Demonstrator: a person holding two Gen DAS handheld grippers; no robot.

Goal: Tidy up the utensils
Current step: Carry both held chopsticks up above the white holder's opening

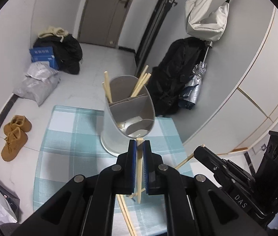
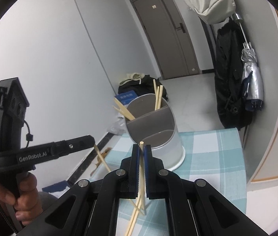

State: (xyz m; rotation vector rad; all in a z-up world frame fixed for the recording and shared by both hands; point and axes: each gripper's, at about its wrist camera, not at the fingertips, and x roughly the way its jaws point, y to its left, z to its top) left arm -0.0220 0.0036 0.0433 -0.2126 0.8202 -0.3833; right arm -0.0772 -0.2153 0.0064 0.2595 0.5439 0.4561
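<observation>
the left tool (image 1: 139, 143), black with blue pads, is closed tight on a thin pale wooden chopstick (image 1: 139, 169) that runs along the gap between its fingers and pokes out just past the tips. it tilts downward over the desk. in the right wrist view a bare hand (image 2: 24, 194) wraps its handle near the desk's left edge.

the right tool (image 2: 142, 147), the same black build with blue pads, is likewise clamped on a second pale wooden chopstick (image 2: 142, 169), whose blunt end stands a little above the fingertips. it also points down, less steeply, over the desk's near edge.
</observation>
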